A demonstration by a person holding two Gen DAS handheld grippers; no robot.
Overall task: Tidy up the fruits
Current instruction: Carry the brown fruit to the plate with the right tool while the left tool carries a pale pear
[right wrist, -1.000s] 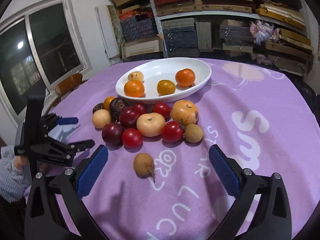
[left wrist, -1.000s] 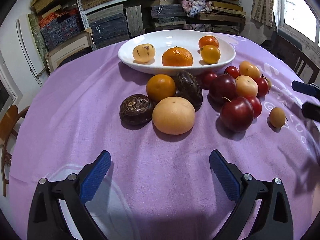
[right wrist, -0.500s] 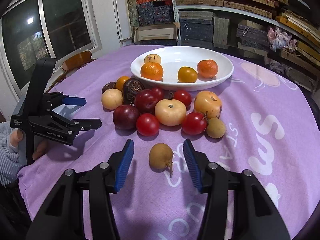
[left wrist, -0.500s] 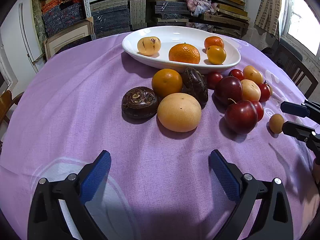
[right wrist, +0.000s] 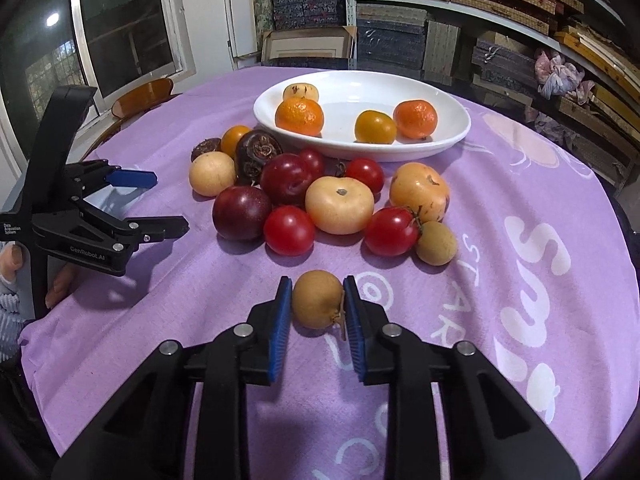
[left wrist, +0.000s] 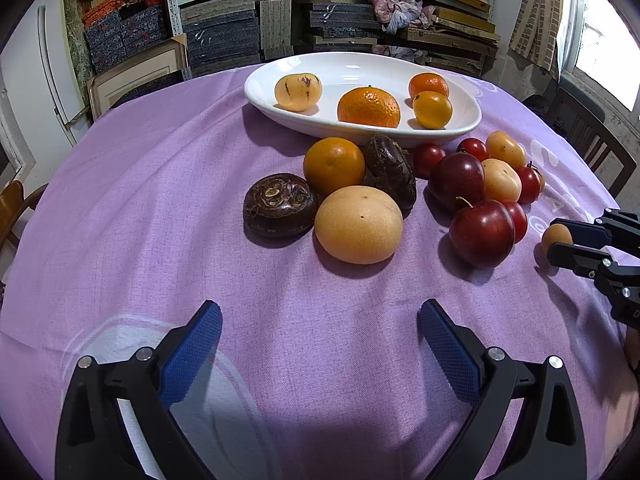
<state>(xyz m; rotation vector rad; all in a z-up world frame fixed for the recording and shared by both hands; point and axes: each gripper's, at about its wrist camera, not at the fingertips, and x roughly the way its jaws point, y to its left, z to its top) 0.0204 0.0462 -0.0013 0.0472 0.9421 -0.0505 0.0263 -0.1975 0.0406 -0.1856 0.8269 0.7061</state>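
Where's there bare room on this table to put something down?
Bare purple cloth left of the dark wrinkled fruit, and in front of the left gripper. Crowded from the white dish to the red fruits.

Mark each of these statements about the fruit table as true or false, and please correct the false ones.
1. The right gripper is closed on a small brown fruit. True.
2. The white dish holds six fruits. False: it holds four, namely two mandarins, a yellow-orange fruit and a pale speckled one.
3. The left gripper has its jaws open with nothing between them. True.
4. The tablecloth is green. False: it is purple, with white lettering.
5. The gripped fruit lies apart from the fruit cluster, on the side away from the dish. True.
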